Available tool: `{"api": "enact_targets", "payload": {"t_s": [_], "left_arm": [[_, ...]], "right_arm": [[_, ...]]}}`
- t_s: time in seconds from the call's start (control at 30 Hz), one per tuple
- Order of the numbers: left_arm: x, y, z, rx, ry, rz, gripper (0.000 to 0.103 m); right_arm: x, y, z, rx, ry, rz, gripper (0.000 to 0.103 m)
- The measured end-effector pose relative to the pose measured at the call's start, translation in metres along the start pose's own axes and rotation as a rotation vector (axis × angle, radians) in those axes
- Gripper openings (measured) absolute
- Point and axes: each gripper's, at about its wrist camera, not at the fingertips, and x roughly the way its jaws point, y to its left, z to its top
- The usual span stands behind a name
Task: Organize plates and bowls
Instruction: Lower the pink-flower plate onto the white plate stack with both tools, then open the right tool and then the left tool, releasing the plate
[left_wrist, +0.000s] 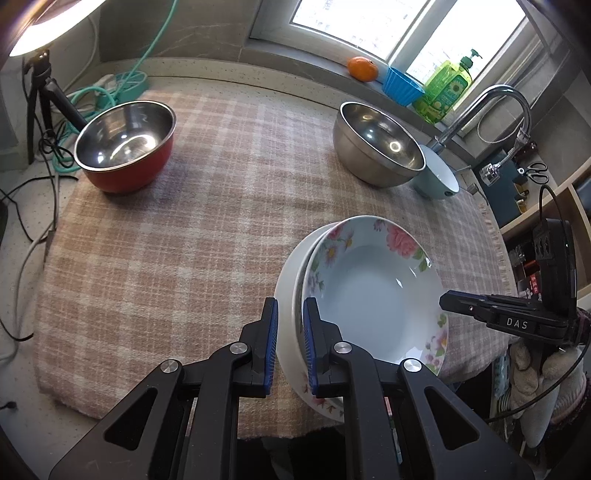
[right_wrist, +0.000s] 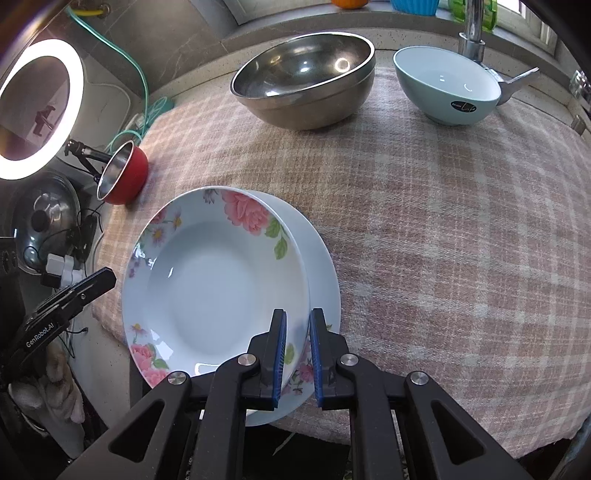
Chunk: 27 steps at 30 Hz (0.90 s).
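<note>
A deep white plate with pink roses and green leaves painted round its rim (right_wrist: 207, 280) is sitting inside a plain white plate (right_wrist: 321, 258), and the pair is resting at the near edge of a pink and beige checked cloth (right_wrist: 443, 240) that is covering the counter, with part of the stack overhanging the cloth's edge. The flowered plate is lying off-centre, so a crescent of the plain plate is showing along one side. Its glossy, pale centre is catching small glints of light. In the right wrist view, the right gripper (right_wrist: 297, 332) is straddling the flowered plate's rim with a narrow gap between its blue-padded fingers; whether the pads are actually pressing on the rim cannot be told. In the left wrist view, the left gripper (left_wrist: 290, 317) is straddling the opposite side of the stack, its jaws also narrow, with the edges of both plates passing between them; a firm grip cannot be confirmed. Farther back on the cloth, a large stainless steel mixing bowl (right_wrist: 306, 77) is standing upright, and just beside it a pale blue ceramic bowl with a white interior (right_wrist: 443, 88) is sitting near the chrome faucet (left_wrist: 491, 107). Well apart from these, at the far left corner, a red-sided bowl with a steel interior (left_wrist: 125, 147) is standing upright. A lit ring light (right_wrist: 37, 114) is glowing off the cloth.
</note>
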Motion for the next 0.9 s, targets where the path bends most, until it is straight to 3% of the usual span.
{"api": "enact_targets", "payload": {"t_s": [0.17, 0.3, 0.7, 0.9], "left_arm": [[-0.005, 0.002, 0.007, -0.008, -0.011, -0.002, 0.011], [-0.009, 0.002, 0.016, -0.009, -0.016, -0.005, 0.011], [-0.014, -0.015, 0.049, -0.041, -0.076, -0.012, 0.011], [-0.011, -0.03, 0.064, -0.077, -0.105, -0.026, 0.011]], "right_arm": [[-0.016, 0.0, 0.001, 0.015, -0.054, -0.017, 0.013], [-0.03, 0.0, 0.005, 0.019, -0.099, -0.039, 0.027], [-0.069, -0.021, 0.039, 0.02, -0.236, -0.061, 0.028], [-0.085, -0.035, 0.069, -0.001, -0.279, -0.02, 0.028]]}}
